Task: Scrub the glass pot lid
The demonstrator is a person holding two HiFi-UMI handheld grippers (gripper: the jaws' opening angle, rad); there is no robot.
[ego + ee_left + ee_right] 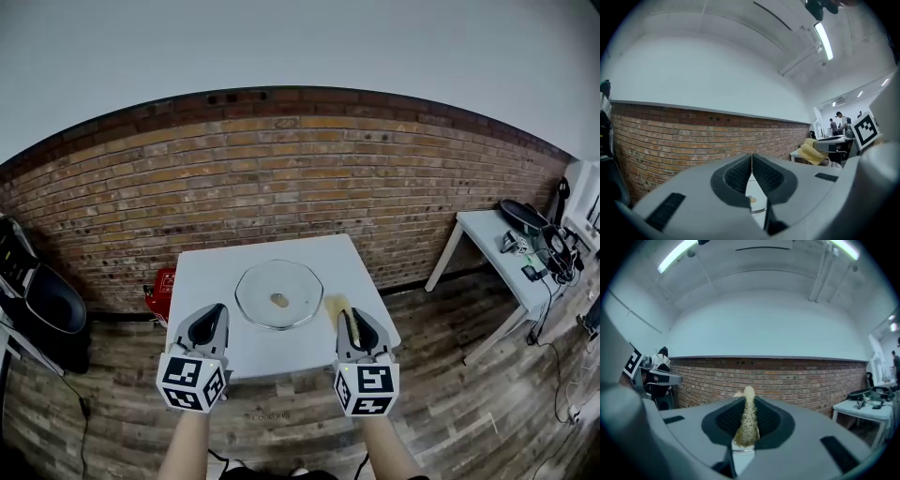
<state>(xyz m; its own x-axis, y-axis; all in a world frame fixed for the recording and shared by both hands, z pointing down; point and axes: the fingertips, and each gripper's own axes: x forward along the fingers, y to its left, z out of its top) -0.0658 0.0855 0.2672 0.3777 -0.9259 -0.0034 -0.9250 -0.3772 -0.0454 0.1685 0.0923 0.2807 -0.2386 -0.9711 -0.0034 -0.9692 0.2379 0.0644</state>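
The glass pot lid is set mid-table, with a bare margin left around it. Near-left of the lid, the left gripper is held closed, empty. Near-right, the right gripper is clamped on a sponge.

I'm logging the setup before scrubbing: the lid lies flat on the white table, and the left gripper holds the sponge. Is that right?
Not quite. The sponge is pinched in the right gripper, as the right gripper view shows. The left gripper is shut on nothing. The lid does lie flat on the white table.
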